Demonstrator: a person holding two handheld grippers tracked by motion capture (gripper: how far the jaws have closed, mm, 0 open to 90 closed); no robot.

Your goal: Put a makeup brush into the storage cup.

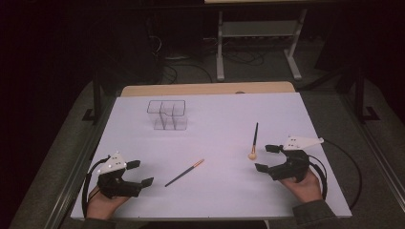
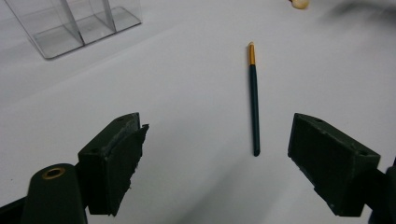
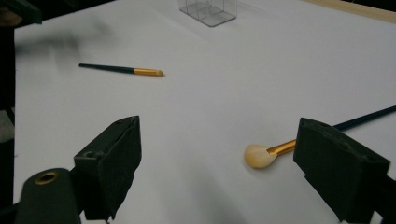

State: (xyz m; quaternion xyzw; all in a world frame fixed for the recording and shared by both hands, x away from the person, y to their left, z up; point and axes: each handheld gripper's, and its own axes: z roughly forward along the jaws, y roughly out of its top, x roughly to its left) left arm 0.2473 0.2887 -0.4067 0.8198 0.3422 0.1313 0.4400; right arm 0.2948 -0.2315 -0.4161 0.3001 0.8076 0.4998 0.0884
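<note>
Handling: 2 brushes — round brush (image 3: 259, 155), thin brush (image 2: 253, 100) | light, stiff, slippery; pinch mid-handle | left gripper (image 1: 137, 172), right gripper (image 1: 268, 158) spread, empty

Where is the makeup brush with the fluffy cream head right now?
The dark-handled brush with the fluffy cream head lies flat on the white table, right of centre in the high view, just ahead of the open right tool.

dim room, evenly lit white table (image 1: 215, 191), soft faint shadows, slightly grainy pictures, blurred smears in the gripper views' far corners.
</note>
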